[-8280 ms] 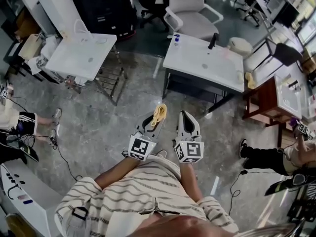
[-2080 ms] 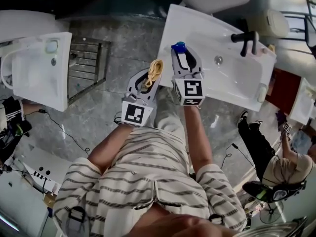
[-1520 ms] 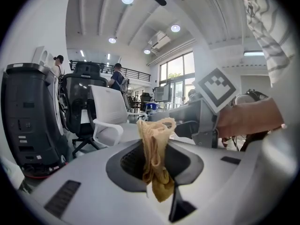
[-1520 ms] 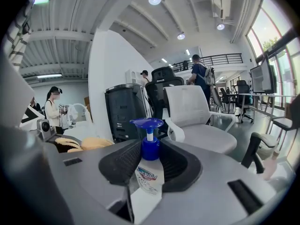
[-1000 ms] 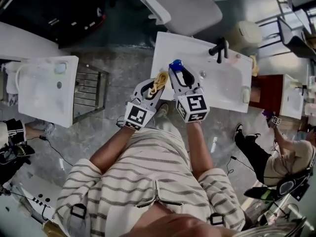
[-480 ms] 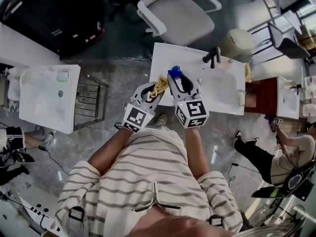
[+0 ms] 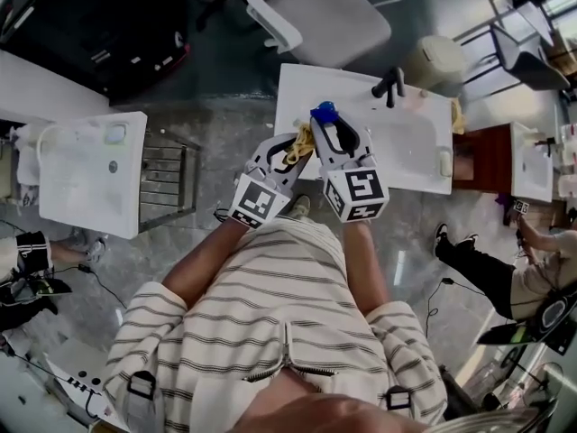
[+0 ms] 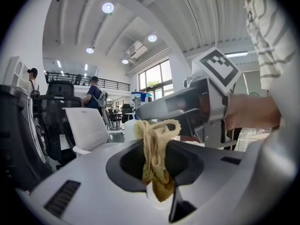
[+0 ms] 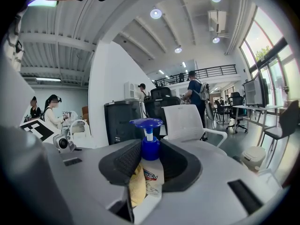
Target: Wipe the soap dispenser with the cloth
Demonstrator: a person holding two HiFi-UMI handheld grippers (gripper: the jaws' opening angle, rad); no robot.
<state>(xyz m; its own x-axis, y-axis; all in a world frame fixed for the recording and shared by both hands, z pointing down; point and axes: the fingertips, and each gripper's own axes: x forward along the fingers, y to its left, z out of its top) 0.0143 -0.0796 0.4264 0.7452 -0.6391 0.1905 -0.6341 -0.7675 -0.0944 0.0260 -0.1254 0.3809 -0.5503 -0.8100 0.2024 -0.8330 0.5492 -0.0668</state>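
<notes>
Cloth in my left gripper, dispenser in my right gripper, the two held side by side over the left end of the basin.

My left jaws are pinched on a yellow cloth. It is soft and crumpled, bunched into a twisted loop above the pads with a ragged tail hanging below them. My right jaws are clamped on the body of the dispenser, a smooth white plastic bottle with a printed label. It stands upright, and its blue collar and flat blue pump head rise clear of the ribbed black pads. In the right gripper view the cloth lies against the bottle's left side. The basin below is a glossy white rectangle with a black tap at its far edge, and a white padded chair stands beyond it.
</notes>
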